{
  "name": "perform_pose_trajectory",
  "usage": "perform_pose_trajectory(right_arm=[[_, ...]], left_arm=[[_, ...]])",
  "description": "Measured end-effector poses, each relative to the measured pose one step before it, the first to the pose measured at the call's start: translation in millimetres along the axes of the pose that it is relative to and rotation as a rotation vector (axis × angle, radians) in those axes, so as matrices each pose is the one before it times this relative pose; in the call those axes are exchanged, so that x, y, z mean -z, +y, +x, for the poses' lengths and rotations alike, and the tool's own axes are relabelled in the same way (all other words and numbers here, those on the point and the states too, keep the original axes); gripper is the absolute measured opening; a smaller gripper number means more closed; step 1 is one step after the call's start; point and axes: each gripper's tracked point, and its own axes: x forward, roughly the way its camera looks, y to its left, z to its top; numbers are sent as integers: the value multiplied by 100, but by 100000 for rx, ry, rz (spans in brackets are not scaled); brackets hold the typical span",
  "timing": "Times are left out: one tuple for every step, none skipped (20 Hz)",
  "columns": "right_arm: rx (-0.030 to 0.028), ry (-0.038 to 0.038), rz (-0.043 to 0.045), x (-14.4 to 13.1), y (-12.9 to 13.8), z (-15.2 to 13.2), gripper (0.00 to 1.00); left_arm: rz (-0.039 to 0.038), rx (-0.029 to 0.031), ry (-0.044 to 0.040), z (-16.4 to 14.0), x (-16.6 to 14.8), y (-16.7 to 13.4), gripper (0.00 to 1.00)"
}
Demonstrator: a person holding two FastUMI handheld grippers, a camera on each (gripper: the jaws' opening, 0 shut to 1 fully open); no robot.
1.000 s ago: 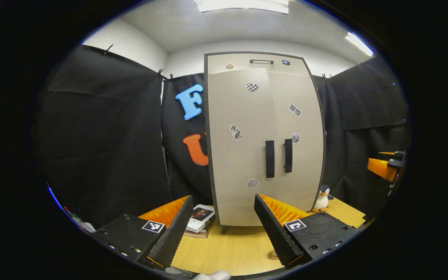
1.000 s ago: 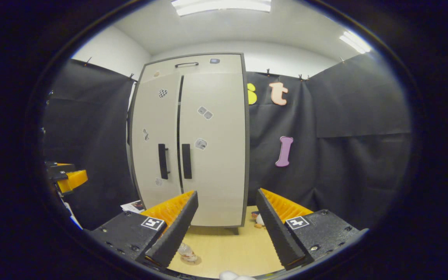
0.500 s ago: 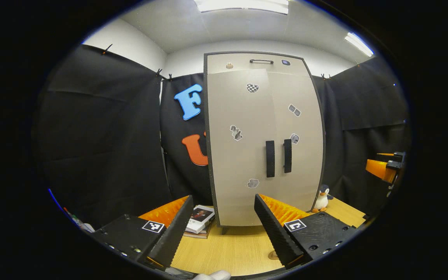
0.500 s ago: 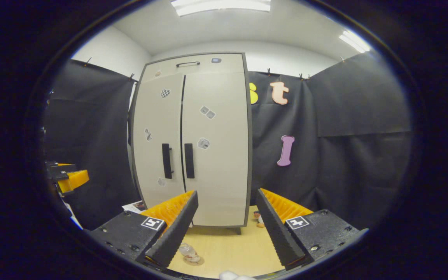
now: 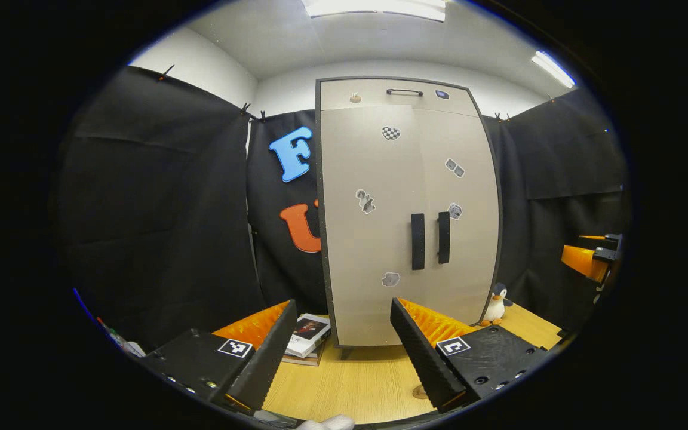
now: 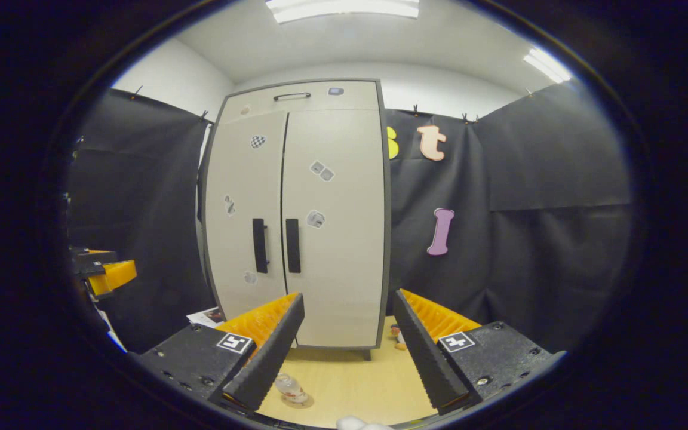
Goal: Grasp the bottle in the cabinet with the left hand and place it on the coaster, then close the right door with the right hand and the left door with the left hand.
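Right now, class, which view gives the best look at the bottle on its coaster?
The right gripper view: the bottle stands on the coaster on the table, beside that gripper's finger. In the left gripper view only the coaster's edge peeks out behind a finger.

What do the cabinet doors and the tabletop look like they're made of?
Cabinet doors: probably laminated board or painted metal; flat matte beige faces, stickers lying flush, dark edging.
Tabletop: looks like wood or wood-effect laminate; pale yellow with fine grain lines, faint sheen. I can't tell veneer from solid.
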Motion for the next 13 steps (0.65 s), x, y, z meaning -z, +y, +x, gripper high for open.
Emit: perform_pose_trajectory(right_arm=[[-85,153,72,151,19,16,98],[-124,289,20,4,41,102,98],[-210,201,19,89,79,31,98],[-263,93,3,31,96,143,98],[-192,22,-134,-65,127,117,98],[-218,27,-261,-28,84,40,98],[-221,-179,-194,-63,64,21,98],[-126,-356,-62,-102,8,21,98],[-225,-312,-21,-123,79,66,98],[-199,-109,-51,-63,21,98,98],[-190,-34,-108,-29,46,55,98],[-194,39,-161,2,34,48,98],[-150,44,-111,-18,6,43,98]], left_arm=[[73,-159,130,-1,55,67,96],[29,-252,58,-17,101,118,96],[-3,-188,154,-5,105,85,96],[-79,-85,349,-8,91,37,96],[-30,-119,334,-8,151,30,96],[-34,-177,194,21,24,50,96],[-56,-92,174,57,28,-10,96],[25,-209,30,5,7,55,96],[106,-415,-32,-48,-42,136,96],[19,-399,-32,8,15,105,96],[-130,-333,-64,-49,35,80,96],[-129,-211,223,-29,61,14,96],[-129,-106,125,-16,63,17,96]])
